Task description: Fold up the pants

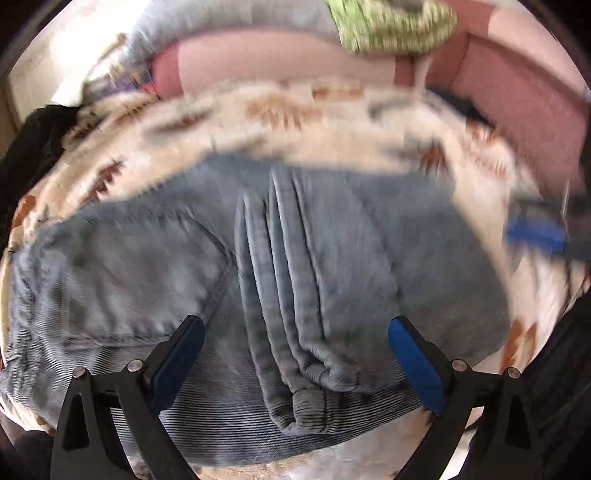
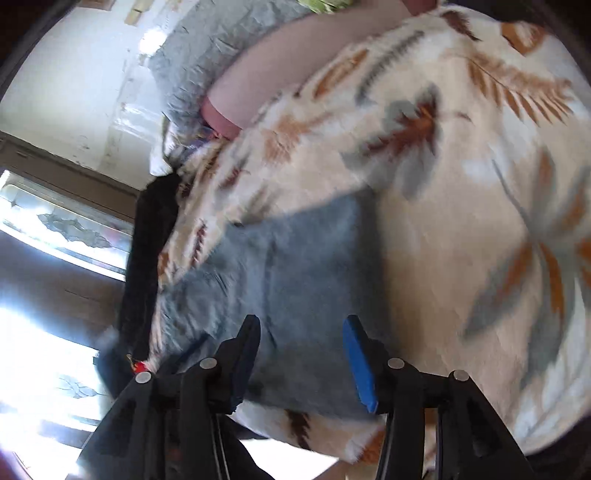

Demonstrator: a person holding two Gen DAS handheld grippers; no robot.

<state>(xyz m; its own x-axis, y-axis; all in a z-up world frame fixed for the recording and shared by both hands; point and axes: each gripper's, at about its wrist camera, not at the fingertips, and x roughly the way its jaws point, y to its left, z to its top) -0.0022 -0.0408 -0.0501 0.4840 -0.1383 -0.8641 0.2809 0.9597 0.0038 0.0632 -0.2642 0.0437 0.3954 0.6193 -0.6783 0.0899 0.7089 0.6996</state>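
My left gripper (image 1: pixel 295 354) hangs just above the faded blue-grey corduroy pants (image 1: pixel 229 280), its two black fingers with blue pads (image 1: pixel 417 365) spread wide and holding nothing. The pants lie folded into a thick bundle on the cream fleece blanket with rust and grey leaf print (image 1: pixel 332 136), close to the blanket's near edge; between my left fingers the doubled-over legs form rounded rolls of ribbed cloth, and to their left a flatter panel with a stitched seam spreads toward the blanket's left edge. My right gripper (image 2: pixel 301 363) is also parted, its fingers apart with nothing between them, hovering over the near right corner of the pants (image 2: pixel 295 266), which in this view show as a flat blue-grey rectangle on the blanket (image 2: pixel 461 206). I cannot tell whether either fingertip touches the cloth. A black garment (image 2: pixel 151 254) hangs along the blanket's left edge. Beyond the blanket's far edge sit a pink cushion (image 1: pixel 280 62), a grey pillow (image 2: pixel 207 48) and a blurred green patterned cloth (image 1: pixel 391 26).
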